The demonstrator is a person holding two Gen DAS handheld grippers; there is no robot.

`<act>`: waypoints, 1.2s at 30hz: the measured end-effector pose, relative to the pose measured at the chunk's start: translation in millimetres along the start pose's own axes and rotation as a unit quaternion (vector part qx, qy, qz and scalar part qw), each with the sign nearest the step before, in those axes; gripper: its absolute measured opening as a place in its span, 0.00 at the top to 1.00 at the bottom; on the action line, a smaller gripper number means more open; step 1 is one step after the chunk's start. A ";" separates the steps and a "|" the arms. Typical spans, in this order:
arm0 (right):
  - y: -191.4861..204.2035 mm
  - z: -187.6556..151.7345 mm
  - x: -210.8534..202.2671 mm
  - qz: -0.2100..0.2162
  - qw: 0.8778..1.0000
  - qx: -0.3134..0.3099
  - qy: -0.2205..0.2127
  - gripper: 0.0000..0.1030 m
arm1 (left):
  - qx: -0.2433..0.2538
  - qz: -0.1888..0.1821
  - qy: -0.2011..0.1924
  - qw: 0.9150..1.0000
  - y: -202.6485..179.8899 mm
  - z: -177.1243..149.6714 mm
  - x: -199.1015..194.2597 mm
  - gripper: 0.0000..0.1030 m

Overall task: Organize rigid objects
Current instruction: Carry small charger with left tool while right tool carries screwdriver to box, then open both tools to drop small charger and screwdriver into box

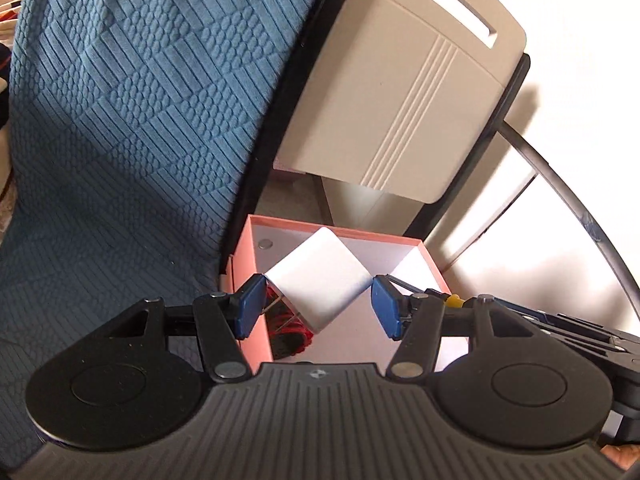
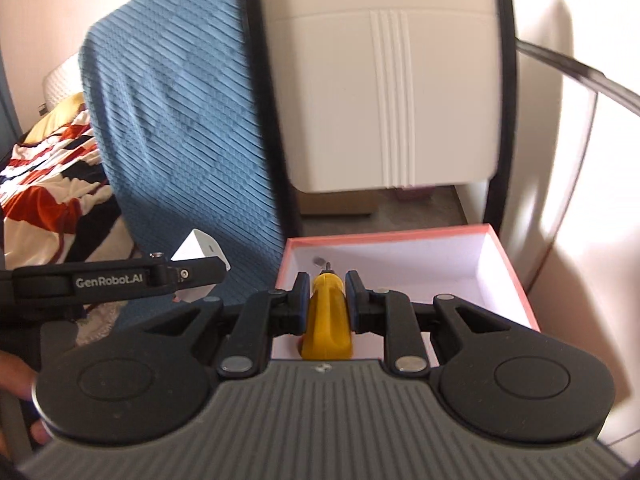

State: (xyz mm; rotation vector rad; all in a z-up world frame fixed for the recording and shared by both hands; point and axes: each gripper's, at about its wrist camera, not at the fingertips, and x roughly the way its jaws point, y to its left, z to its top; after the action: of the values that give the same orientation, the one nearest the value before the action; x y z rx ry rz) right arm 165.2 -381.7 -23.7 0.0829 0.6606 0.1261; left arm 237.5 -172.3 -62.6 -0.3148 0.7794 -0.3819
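My left gripper (image 1: 319,304) is shut on a white plug adapter (image 1: 320,280), held corner to corner over the pink box (image 1: 252,264). Its metal prongs point down. A red cable coil (image 1: 290,334) lies in the box below it. My right gripper (image 2: 325,298) is shut on a yellow screwdriver handle (image 2: 326,320), its tip pointing into the pink box (image 2: 516,276). In the right wrist view the left gripper (image 2: 188,274) and the adapter (image 2: 200,250) show at the left. In the left wrist view the right gripper's arm (image 1: 540,320) shows at the right.
A blue textured cover (image 1: 132,120) drapes over furniture left of the box. A beige plastic chair back (image 1: 400,92) stands behind the box. A patterned blanket (image 2: 44,184) lies far left. A white wall (image 2: 592,200) is on the right.
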 end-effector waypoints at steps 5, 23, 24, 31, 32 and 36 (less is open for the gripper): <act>-34.6 -24.2 7.8 -0.025 0.999 0.005 0.026 0.78 | 0.006 -0.002 0.023 1.000 -19.3 -20.1 26.6 0.38; -73.4 -81.9 48.4 -0.040 0.994 0.034 0.097 0.79 | 0.046 0.021 0.085 0.995 -37.3 -72.2 68.7 0.38; -73.0 -79.7 46.8 -0.040 0.994 0.031 0.094 0.79 | 0.049 0.021 0.085 0.995 -37.9 -71.9 68.4 0.38; -70.4 -64.2 34.1 -0.033 0.996 0.036 0.075 0.78 | 0.065 0.014 0.068 0.995 -45.7 -61.8 53.3 0.34; -69.1 -62.3 30.5 -0.031 0.996 0.036 0.071 0.78 | 0.067 0.013 0.064 0.996 -46.9 -59.8 48.9 0.34; -61.6 -52.8 11.6 -0.023 0.998 0.038 0.050 0.78 | 0.066 0.006 0.045 0.997 -48.9 -52.4 27.7 0.34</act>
State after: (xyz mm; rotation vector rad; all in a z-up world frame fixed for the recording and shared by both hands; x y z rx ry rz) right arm 147.3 -439.0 -79.5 0.1353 0.7663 0.0619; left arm 206.7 -235.0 -94.8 -0.1703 0.8393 -0.4365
